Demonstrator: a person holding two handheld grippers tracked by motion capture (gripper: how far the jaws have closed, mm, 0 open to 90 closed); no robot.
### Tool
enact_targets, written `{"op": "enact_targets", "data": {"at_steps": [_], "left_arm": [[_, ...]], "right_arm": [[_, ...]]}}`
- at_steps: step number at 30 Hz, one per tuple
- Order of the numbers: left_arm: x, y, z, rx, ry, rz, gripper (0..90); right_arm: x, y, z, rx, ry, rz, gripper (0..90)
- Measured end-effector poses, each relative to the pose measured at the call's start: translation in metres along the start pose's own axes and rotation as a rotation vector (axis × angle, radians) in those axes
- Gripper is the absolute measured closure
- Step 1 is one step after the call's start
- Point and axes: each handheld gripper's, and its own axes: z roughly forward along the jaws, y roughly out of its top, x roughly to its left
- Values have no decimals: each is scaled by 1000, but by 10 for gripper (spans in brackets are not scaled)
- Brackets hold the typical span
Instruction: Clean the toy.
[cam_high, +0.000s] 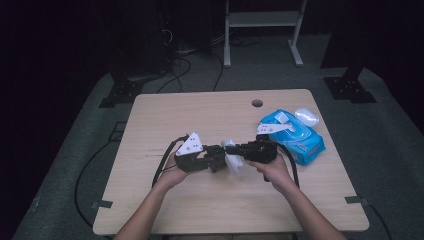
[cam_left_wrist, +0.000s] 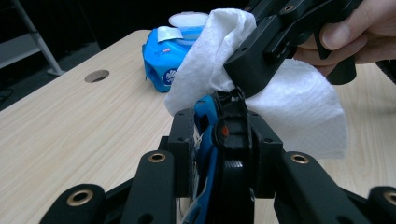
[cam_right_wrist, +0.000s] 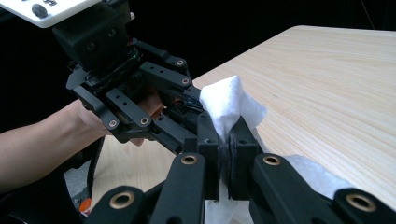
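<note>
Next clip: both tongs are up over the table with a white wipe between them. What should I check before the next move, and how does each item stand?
1. Right tongs shut on the white wipe: ok, a fold is pinched between the jaws.
2. Left tongs shut on the black-and-blue object: ok.
3. What that object is: cannot tell.
4. Wipe pressed against the object: cannot tell; it hangs right behind the object's far end.
5. Blue wipes pack out of the way: ok, it lies on the table apart from both hands.
</note>
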Motion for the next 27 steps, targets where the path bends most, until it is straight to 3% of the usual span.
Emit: {"op": "enact_targets", "data": {"at_steps": [6, 9, 15, 21, 27], "left_arm": [[3, -6, -10, -7, 6, -17, 672], [4, -8, -14, 14, 14, -1, 672], [6, -16, -22, 31, 32, -13, 680], [10, -26, -27, 35, 51, -29, 690], [12, -42, -27, 77, 61, -42, 697]], "right_arm": [[5, 2, 11, 2, 10, -13, 853], [7, 2, 17, 15, 12, -21, 854], [8, 0, 32, 30, 19, -21, 853], [6, -1, 43, 51, 8, -25, 853], [-1, -6, 51, 91, -21, -20, 853]]}}
